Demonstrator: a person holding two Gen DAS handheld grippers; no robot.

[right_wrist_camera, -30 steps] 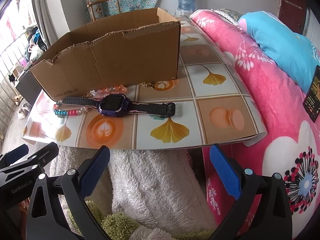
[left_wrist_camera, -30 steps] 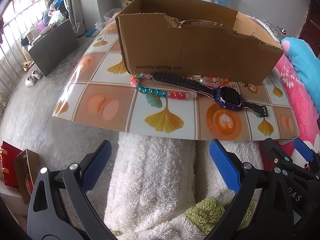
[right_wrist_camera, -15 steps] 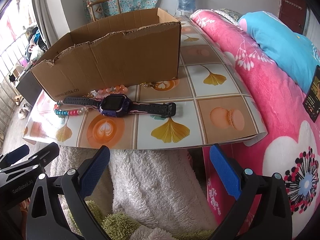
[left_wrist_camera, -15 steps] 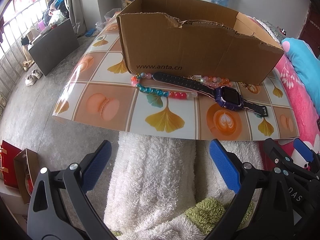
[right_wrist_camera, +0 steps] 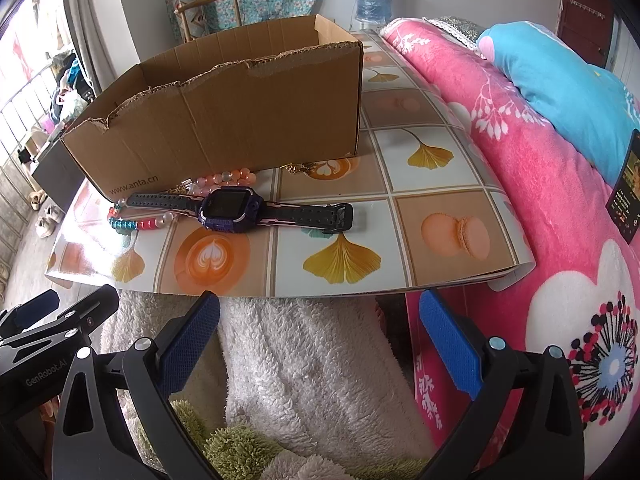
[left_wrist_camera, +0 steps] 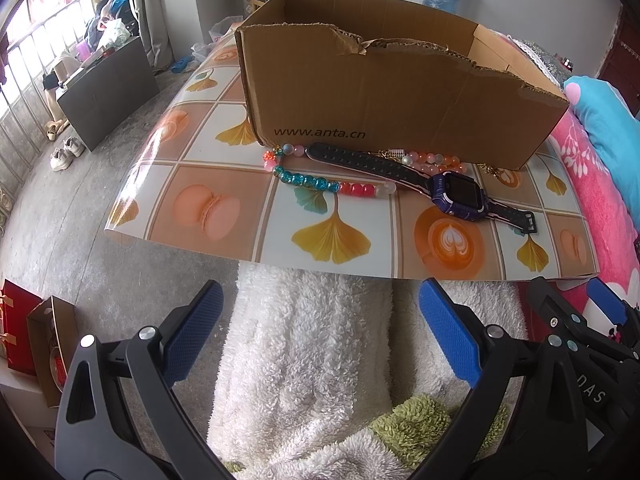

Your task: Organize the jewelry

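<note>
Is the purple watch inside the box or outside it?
Outside. The purple watch lies flat on the patterned mat, straps spread out, in front of the cardboard box, beside the bead bracelets.

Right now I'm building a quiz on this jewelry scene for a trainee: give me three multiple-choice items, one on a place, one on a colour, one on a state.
1. Where does the watch lie?
A. inside the cardboard box
B. on the patterned mat in front of the box
C. on the pink blanket

2. What colour is the watch's case?
A. purple
B. yellow
C. white

3. How do the two grippers stand?
A. both open, holding nothing
B. left shut on the bracelet
C. right shut on the watch

Answers:
1 B: the watch lies flat on the patterned mat, before the cardboard box.
2 A: its case is purple, on black straps.
3 A: the left gripper and the right gripper are both spread wide, short of the mat, with nothing between their pads.
</note>
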